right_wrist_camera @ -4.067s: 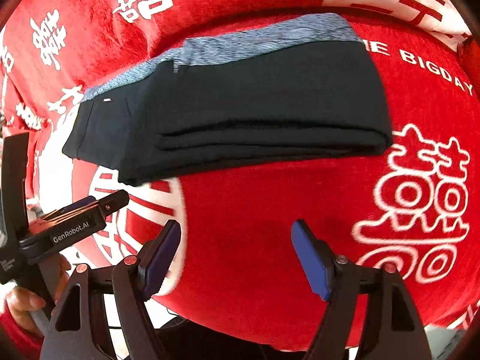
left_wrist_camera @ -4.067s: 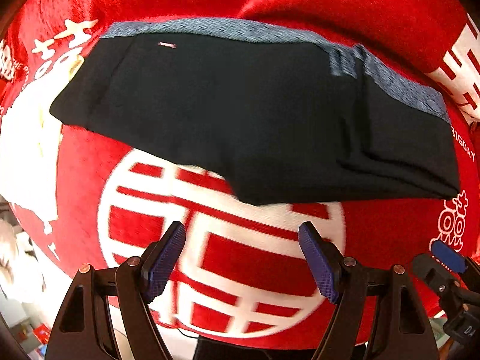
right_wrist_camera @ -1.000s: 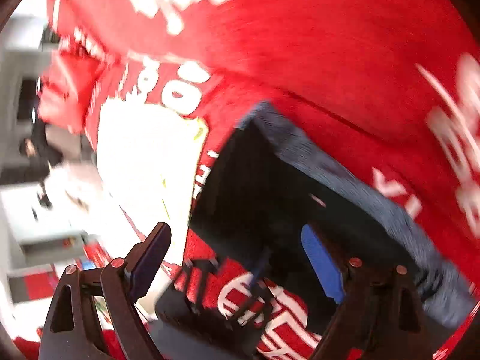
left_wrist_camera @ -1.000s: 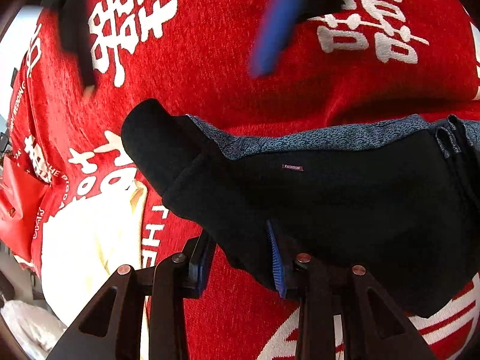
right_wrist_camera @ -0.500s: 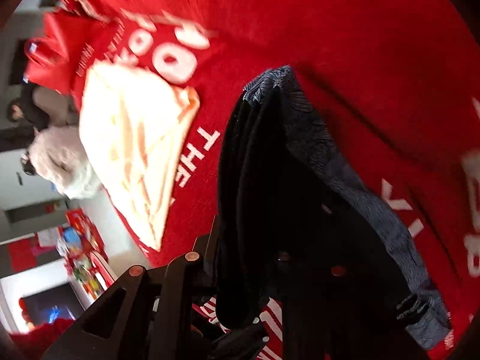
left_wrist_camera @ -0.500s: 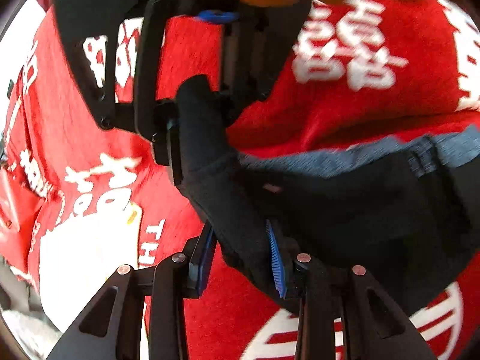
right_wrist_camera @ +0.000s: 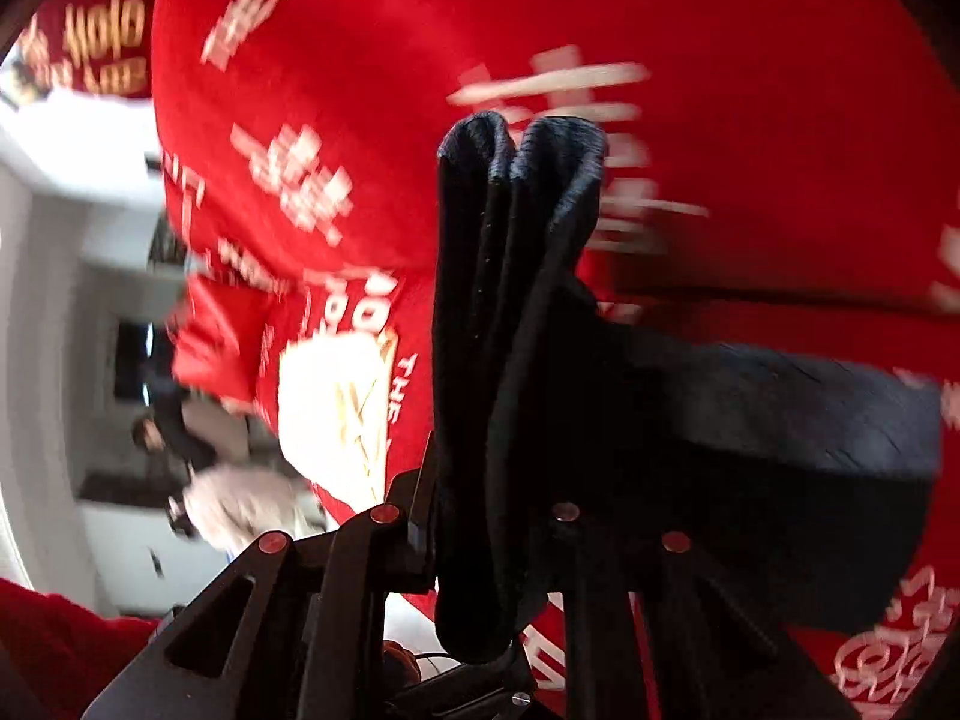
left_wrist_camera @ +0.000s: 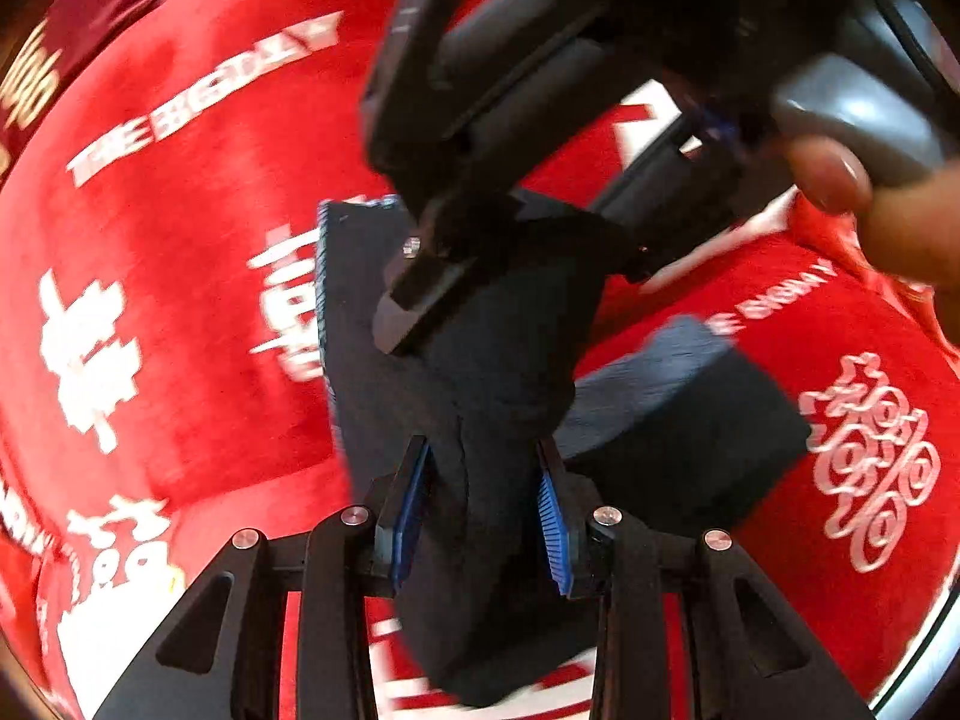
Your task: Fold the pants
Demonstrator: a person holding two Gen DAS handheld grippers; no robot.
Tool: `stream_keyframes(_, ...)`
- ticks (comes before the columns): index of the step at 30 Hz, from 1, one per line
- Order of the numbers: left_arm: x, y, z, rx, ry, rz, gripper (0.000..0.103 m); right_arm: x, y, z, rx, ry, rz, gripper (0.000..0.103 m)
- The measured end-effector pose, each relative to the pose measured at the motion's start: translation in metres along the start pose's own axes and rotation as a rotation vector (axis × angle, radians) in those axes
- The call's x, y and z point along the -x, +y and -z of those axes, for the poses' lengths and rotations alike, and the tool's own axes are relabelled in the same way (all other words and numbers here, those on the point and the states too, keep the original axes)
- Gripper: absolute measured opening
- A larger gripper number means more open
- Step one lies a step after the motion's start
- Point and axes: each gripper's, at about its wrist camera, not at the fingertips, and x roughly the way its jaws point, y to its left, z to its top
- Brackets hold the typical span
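The black pants (left_wrist_camera: pixel 498 372) with a grey waistband (left_wrist_camera: pixel 636 378) are lifted at one end above the red blanket (left_wrist_camera: pixel 198 300). My left gripper (left_wrist_camera: pixel 483 510) is shut on a thick fold of the black cloth, blue pads (left_wrist_camera: pixel 549 516) pressing both sides. The right gripper (left_wrist_camera: pixel 420 294) shows in the left wrist view just beyond, clamped on the same raised end, with a person's hand (left_wrist_camera: pixel 900 222) behind it. In the right wrist view my right gripper (right_wrist_camera: pixel 486 516) is shut on a bunched fold of the pants (right_wrist_camera: pixel 516 300); the cloth hides its pads. The rest of the pants (right_wrist_camera: pixel 780 456) trails right.
The red blanket (right_wrist_camera: pixel 420 30) with white characters covers the whole surface. A cream patch (right_wrist_camera: pixel 336 414) on the blanket lies left of the pants. Beyond the blanket's left edge is a blurred room with white furniture (right_wrist_camera: pixel 72 300).
The right gripper has closed on the pants' end beside the left one. Both grippers have lifted that end and swung it across the blanket toward the rest of the pants.
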Motion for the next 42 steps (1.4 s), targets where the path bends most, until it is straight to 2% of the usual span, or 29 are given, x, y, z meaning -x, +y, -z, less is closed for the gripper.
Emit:
stream_keyframes(3,-0.011,-0.052,-0.012,-0.067,0.025,0.048,0.035,0.037,-0.054,0.025,-0.11,-0.054,-0.015,0.019)
stream_keyframes(7,-0.033,-0.105,-0.014,-0.131,0.095,0.093,0.035,0.055,-0.122,0.055,-0.215,-0.084,-0.011,0.018)
stream_keyframes(11,-0.056,-0.13,0.003,-0.17,0.178,0.101,0.035,0.052,-0.177,0.072,-0.308,-0.074,0.0,0.018)
stream_keyframes(14,-0.065,-0.141,0.013,-0.188,0.217,0.09,0.035,0.044,-0.198,0.08,-0.337,-0.059,-0.004,0.019)
stream_keyframes(15,-0.065,-0.142,0.016,-0.199,0.221,0.089,0.038,0.043,-0.2,0.083,-0.342,-0.058,-0.009,0.018)
stream_keyframes(16,-0.065,-0.142,0.016,-0.203,0.23,0.105,0.049,0.043,-0.203,0.085,-0.345,-0.058,-0.013,0.018)
stream_keyframes(17,-0.066,-0.141,0.018,-0.193,0.239,0.12,0.062,0.041,-0.202,0.087,-0.347,-0.06,-0.006,0.019)
stream_keyframes(19,-0.062,-0.136,0.018,-0.153,0.254,0.142,0.068,0.044,-0.208,0.093,-0.352,-0.059,0.015,0.02)
stream_keyframes(21,-0.059,-0.127,0.021,-0.134,0.271,0.154,0.068,0.044,-0.207,0.096,-0.353,-0.062,0.03,0.021)
stream_keyframes(23,-0.057,-0.117,0.022,-0.099,0.293,0.159,0.068,0.045,-0.2,0.097,-0.332,-0.059,0.082,0.023)
stream_keyframes(27,-0.059,-0.078,0.024,0.044,0.366,0.164,0.068,0.04,-0.185,0.099,-0.281,-0.054,0.209,0.025)
stream_keyframes(33,-0.065,-0.016,0.033,0.27,0.434,0.106,0.068,0.03,-0.148,0.097,-0.171,-0.061,0.436,0.035)
stream_keyframes(36,-0.072,0.007,0.041,0.32,0.446,0.063,0.068,0.024,-0.133,0.101,-0.11,-0.055,0.556,0.042)
stream_keyframes(39,-0.077,0.027,0.05,0.372,0.469,0.042,0.068,0.019,-0.123,0.103,-0.077,-0.042,0.627,0.047)
stream_keyframes(42,-0.081,0.041,0.057,0.412,0.496,0.026,0.07,0.019,-0.123,0.106,-0.097,-0.036,0.642,0.053)
